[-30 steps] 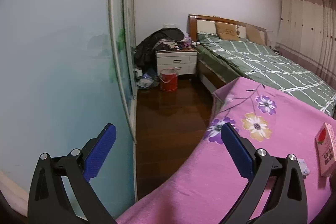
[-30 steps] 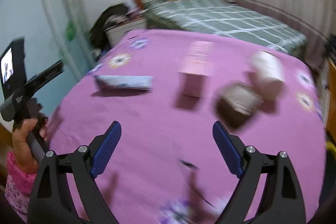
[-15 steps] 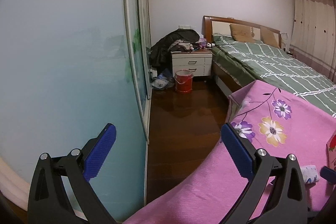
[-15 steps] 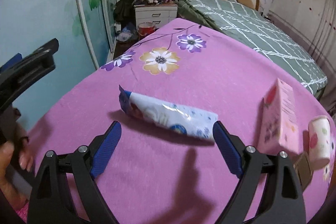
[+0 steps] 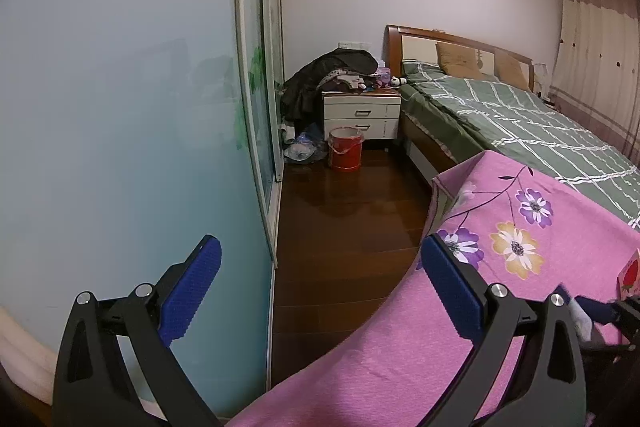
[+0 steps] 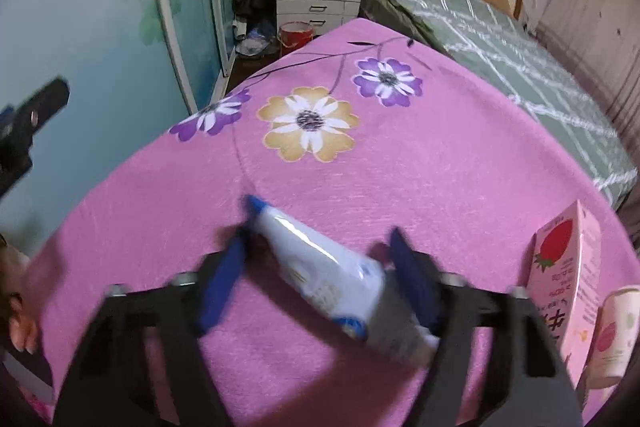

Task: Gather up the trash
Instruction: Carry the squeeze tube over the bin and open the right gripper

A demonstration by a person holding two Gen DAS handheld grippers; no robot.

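Right gripper (image 6: 316, 281) fingers closing around white-blue crinkly plastic snack wrapper (image 6: 336, 279) on near pink flowered bedspread (image 6: 460, 163), contact unclear. Light, soft, slippery; pinch mid-body. Left gripper (image 5: 320, 295) spread wide, empty.

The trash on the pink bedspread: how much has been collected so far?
Nothing looks collected yet. The right gripper has just been closing its jaws around the blue-and-white tube between them. The strawberry carton and the cup beside it wait on the bedspread; the left gripper is open.
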